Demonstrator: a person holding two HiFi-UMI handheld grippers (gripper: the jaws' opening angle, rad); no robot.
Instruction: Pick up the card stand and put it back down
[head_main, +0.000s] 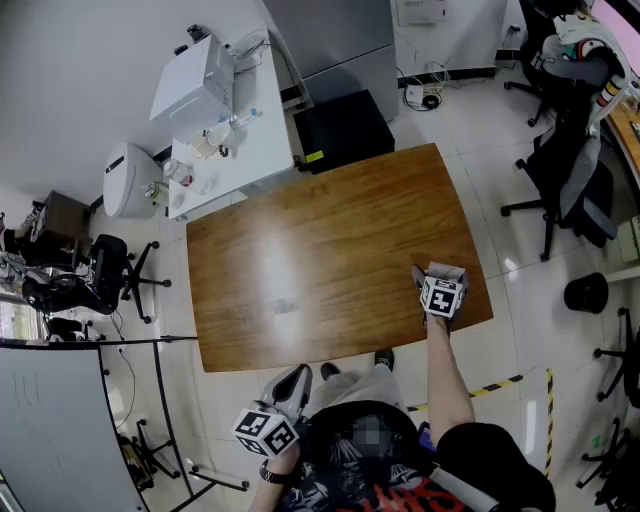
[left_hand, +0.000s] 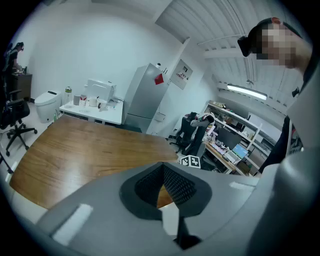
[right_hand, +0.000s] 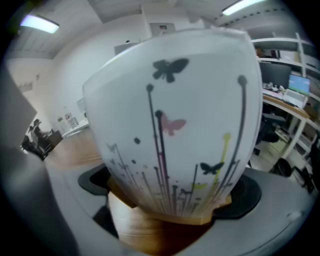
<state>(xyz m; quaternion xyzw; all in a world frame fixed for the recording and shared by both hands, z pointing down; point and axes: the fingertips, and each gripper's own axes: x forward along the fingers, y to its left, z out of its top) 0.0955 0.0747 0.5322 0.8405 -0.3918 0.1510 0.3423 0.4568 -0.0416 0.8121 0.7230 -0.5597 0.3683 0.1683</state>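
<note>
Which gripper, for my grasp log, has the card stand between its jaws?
The right gripper, at the table edge: the butterfly-printed card stand sits between its jaws. The left gripper is empty, jaws together, off the table.

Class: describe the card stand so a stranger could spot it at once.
Find the wooden table; at its near right corner are the right tongs. Between them stands the card stand: white, printed with butterflies and stems, on a wooden base.

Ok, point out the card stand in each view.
Head view: the card stand is right of centre, near the right front edge of the wooden table.
Left gripper view: not made out.
Right gripper view: fills the centre, between the jaws, butterfly card facing the camera.
Shared landmark: the wooden table, in all three views.
</note>
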